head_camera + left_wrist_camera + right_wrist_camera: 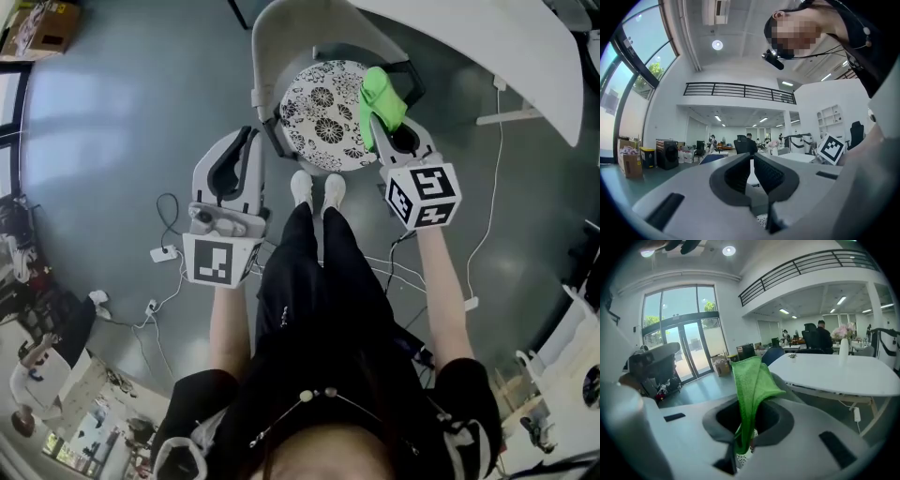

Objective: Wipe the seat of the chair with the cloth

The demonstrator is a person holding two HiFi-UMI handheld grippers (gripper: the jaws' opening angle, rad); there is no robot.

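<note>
A person stands at a chair on a grey office floor, white shoes just short of the front edge of its round, flower-patterned seat, a gripper in each hand. The right gripper is clamped on a folded green cloth, which sticks out beyond the jaws and sits over the seat's right edge in the head view; whether the cloth touches the seat cannot be told. The right gripper view shows the cloth pinched between the jaws, with a patch of the patterned seat below them. The left gripper is held off the seat's left edge over the floor, its jaws drawn together to a thin slit with nothing between them. A white table stands beyond the chair's right side, and cables trail across the floor to the person's left.
</note>
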